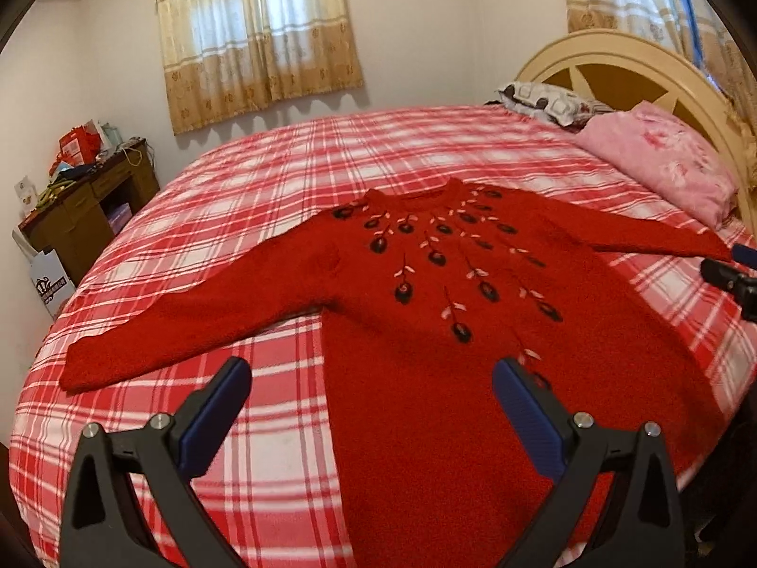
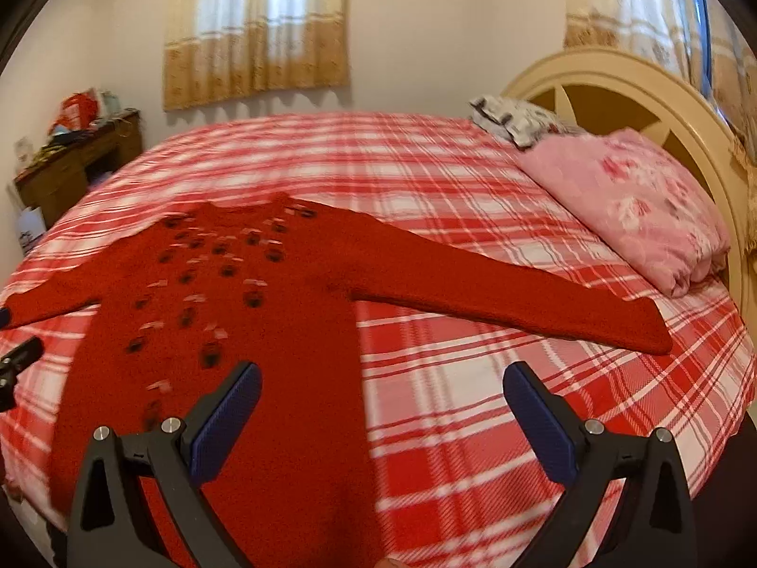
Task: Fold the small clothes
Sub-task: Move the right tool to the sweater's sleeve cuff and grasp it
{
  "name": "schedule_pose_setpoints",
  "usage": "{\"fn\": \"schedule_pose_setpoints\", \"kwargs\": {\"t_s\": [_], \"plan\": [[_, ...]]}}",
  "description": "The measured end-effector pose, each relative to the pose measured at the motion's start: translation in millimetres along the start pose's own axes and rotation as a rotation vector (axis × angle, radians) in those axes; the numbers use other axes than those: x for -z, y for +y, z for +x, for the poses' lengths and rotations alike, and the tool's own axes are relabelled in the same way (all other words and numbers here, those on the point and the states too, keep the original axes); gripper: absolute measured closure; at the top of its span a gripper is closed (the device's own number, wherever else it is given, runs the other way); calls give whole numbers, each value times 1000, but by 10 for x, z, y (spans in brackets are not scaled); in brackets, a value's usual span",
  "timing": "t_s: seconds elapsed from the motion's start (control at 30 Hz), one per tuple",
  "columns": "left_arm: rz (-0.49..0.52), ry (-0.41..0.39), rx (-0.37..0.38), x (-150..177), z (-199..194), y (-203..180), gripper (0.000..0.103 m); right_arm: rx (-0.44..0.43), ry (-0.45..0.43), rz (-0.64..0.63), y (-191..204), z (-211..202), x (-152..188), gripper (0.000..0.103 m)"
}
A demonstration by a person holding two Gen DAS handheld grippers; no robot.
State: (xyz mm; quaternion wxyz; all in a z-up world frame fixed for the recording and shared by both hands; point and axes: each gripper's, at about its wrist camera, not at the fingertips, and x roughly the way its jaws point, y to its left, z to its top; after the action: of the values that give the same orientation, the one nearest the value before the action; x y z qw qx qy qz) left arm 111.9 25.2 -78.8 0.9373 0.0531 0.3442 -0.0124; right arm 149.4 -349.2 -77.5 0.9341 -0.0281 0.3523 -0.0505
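Observation:
A red knitted sweater with dark flower embroidery lies flat and face up on the plaid bed, both sleeves spread out; it also shows in the right wrist view. My left gripper is open and empty, held above the sweater's lower left side. My right gripper is open and empty, above the sweater's lower right edge. The right sleeve stretches toward the pillow. The right gripper's tip shows at the left wrist view's right edge.
The bed has a red and white plaid cover. A pink floral pillow and a patterned pillow lie by the cream headboard. A cluttered wooden desk stands at the left wall.

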Motion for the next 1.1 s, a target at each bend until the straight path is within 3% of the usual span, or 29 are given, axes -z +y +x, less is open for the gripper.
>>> {"fn": "schedule_pose_setpoints", "kwargs": {"t_s": [0.23, 0.43, 0.8, 1.1], "plan": [[-5, 40, -35, -139, 452, 65, 0, 80, 69, 49, -447, 492, -104, 1], [-21, 50, -79, -198, 741, 170, 0, 135, 124, 166, -1093, 798, -197, 1], [-35, 63, -128, -254, 1048, 241, 0, 300, 182, 383, -2297, 1004, -241, 1], [-62, 61, -165, -305, 1165, 414, 0, 273, 226, 532, -2842, 1063, -162, 4]]}}
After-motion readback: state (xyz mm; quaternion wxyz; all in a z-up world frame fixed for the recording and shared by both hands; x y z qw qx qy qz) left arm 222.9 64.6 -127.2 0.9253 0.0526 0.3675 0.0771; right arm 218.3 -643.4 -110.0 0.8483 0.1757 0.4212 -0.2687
